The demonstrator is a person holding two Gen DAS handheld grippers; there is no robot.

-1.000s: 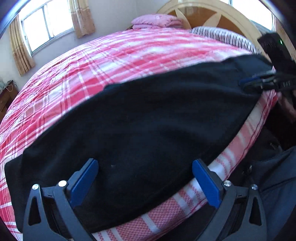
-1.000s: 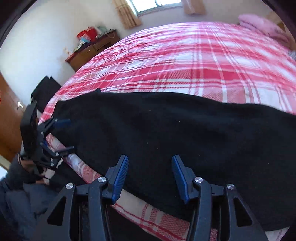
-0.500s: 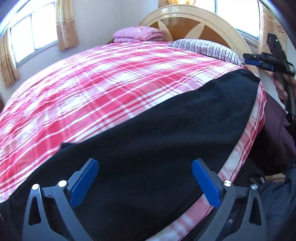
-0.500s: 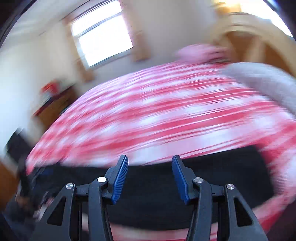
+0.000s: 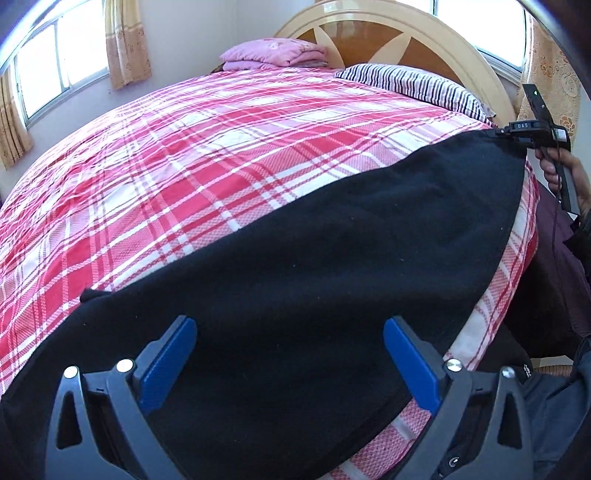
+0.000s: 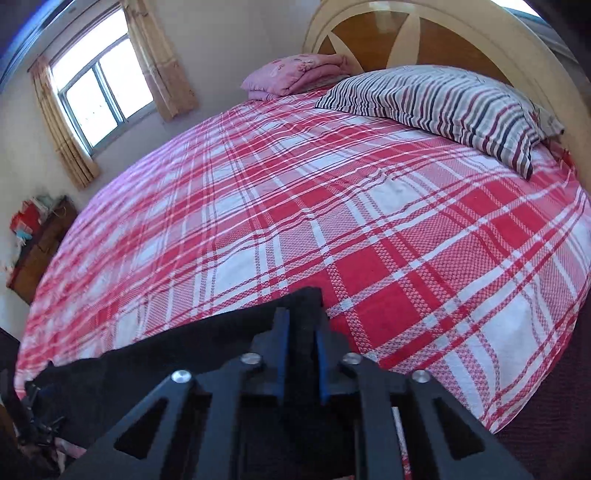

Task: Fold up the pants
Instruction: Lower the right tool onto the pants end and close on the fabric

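Your right tongs (image 6: pixel 300 341) are pinching a corner of the black pants (image 5: pixel 314 266), the blue pads (image 6: pixel 281 343) pressed together on the cloth at the end nearest the headboard (image 6: pixel 436 33). That grip looks meant to give you a handle on one end, so the fabric can be carried over itself for the fold. Your left tongs (image 5: pixel 290 363) are spread wide, hovering over the other stretch of the pants with nothing between the pads; whether they touch the cloth I cannot tell. Judging by that, the left side is probably lining up for its own pinch, so both ends can travel together.

The pants lie flat along the near edge of the bed, stretched lengthwise, one edge close to the drop-off. The bed is covered by a red and white plaid sheet (image 6: pixel 369 221), lightly wrinkled. A striped pillow (image 6: pixel 443 99) rests by the wooden headboard, with a folded pink blanket (image 6: pixel 295 74) beyond it. A curtained window (image 6: pixel 99 96) lights the room, and a low wooden cabinet (image 6: pixel 40 243) stands against the far wall.
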